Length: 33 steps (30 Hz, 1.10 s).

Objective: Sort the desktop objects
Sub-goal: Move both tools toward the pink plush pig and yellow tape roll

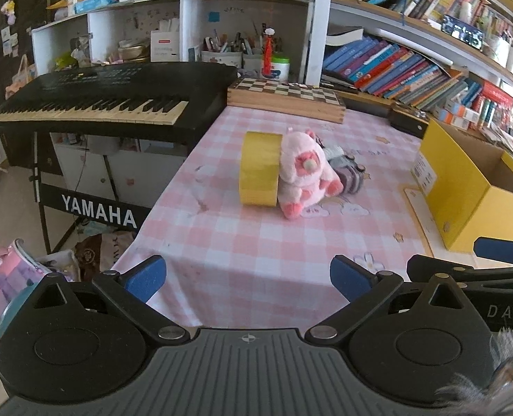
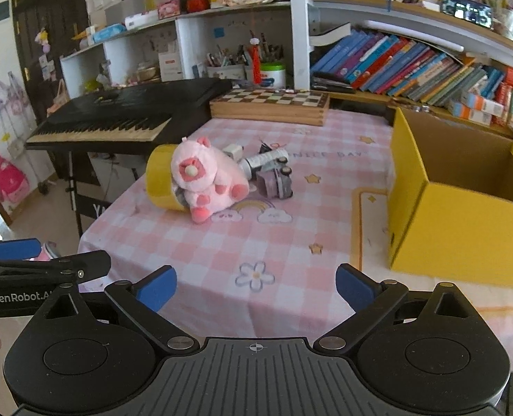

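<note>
A: The plush point(image 2: 206, 182) is seen lying mid-worktop, propped against the tape roll point(image 2: 161, 180), with a tube point(image 2: 265, 159) and a small purple thing point(image 2: 275, 182) just behind it.

B: And the box point(image 2: 461, 204) is stood open to the right, well apart from the pile; what it holds cannot be made out.

A: Nothing is gripped. The left claw point(image 1: 248, 279) is held spread and empty at the near edge of the worktop point(image 1: 242, 242); the right claw point(image 2: 256, 286) likewise.

B: So the sort looks barely begun. A reach forward is called for, judged best for the plush first, since it is leaned on the roll.
</note>
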Motion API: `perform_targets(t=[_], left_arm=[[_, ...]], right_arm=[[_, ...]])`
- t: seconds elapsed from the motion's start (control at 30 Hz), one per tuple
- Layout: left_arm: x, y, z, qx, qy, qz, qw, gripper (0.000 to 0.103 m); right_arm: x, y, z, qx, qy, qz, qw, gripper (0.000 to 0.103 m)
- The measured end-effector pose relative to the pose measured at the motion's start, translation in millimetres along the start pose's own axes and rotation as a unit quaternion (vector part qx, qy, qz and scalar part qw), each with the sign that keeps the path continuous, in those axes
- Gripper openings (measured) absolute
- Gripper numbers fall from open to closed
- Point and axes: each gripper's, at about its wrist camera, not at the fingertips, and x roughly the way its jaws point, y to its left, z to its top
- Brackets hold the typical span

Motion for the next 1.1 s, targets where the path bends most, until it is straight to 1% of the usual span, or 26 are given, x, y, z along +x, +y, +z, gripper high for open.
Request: perform_targets(t=[0.1, 0.2, 0.3, 0.33, 0.6, 0.83, 1.0, 1.1], left_arm=[[12, -1, 9, -0.007, 0.002, 0.001, 1.0000, 0.101], [23, -2, 18, -0.013, 0.001, 0.004, 0.9999, 0.101], [32, -3, 27, -0.020, 0.000, 0.005, 0.9998, 0.101], [34, -3, 29, -0.021, -0.001, 0.009, 0.9997, 0.101], [54, 4, 46, -0.038, 0.006, 0.031, 0.9988, 0.101], [66, 19, 61, -0.065, 0.000, 0.057, 0.9963, 0.101], [73, 28, 67, -0.079, 0.001, 0.072, 0.9943, 0.101], [77, 29, 69, -0.083, 0.004, 0.074, 0.9938, 0.101]], right_arm=[[13, -5, 10, -0.005, 0.003, 0.007, 1.000, 0.098], [25, -9, 20, -0.009, 0.005, 0.014, 1.000, 0.094], [38, -11, 29, -0.014, 0.010, 0.025, 1.000, 0.086], [42, -12, 31, -0.016, 0.012, 0.030, 0.999, 0.085], [77, -12, 54, -0.029, 0.026, 0.058, 0.998, 0.084], [107, -2, 71, -0.046, 0.040, 0.091, 0.994, 0.085], [127, 10, 78, -0.086, 0.050, 0.098, 0.990, 0.086], [137, 21, 80, -0.128, 0.041, 0.100, 0.986, 0.086]])
